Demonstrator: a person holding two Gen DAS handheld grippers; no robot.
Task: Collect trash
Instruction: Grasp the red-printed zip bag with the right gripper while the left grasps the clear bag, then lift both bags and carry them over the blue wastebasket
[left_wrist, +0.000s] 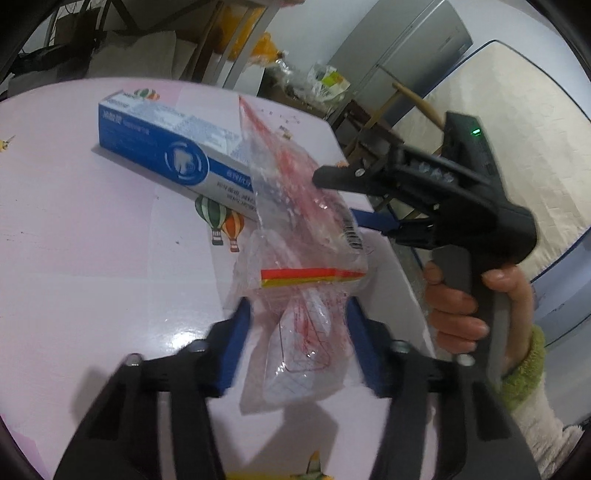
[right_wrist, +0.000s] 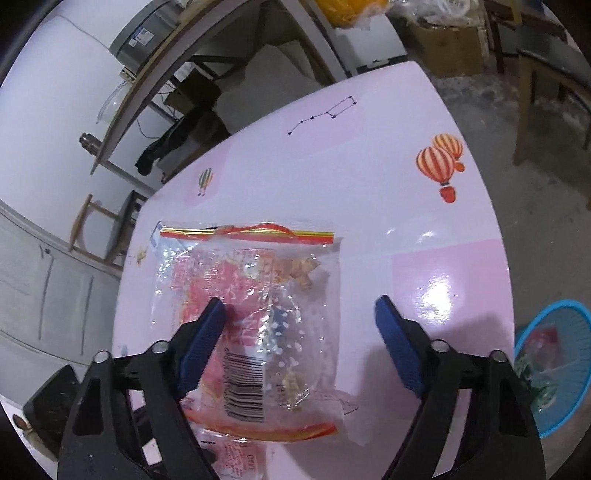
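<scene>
A clear plastic bag (left_wrist: 295, 229) with red print and a red-yellow strip stands tilted above the pink table (left_wrist: 92, 258), casting a shadow below. My left gripper (left_wrist: 298, 308) has its blue pads against both sides of the bag's crumpled lower part. My right gripper (left_wrist: 340, 195), held by a hand in a green cuff, reaches in at the bag's upper end. In the right wrist view the bag (right_wrist: 258, 280) fills the middle. The right gripper (right_wrist: 300, 301) is open: its left finger overlaps the bag and its right finger stands clear of it. A blue-and-white toothpaste box (left_wrist: 166, 155) lies behind the bag.
A blue mesh basket (right_wrist: 554, 373) with some wrappers in it stands on the floor past the table's right edge. Wooden chairs (right_wrist: 535, 92) and cardboard boxes (right_wrist: 447, 48) crowd the floor beyond the table (right_wrist: 369, 166). A mattress (left_wrist: 517, 147) leans at the right.
</scene>
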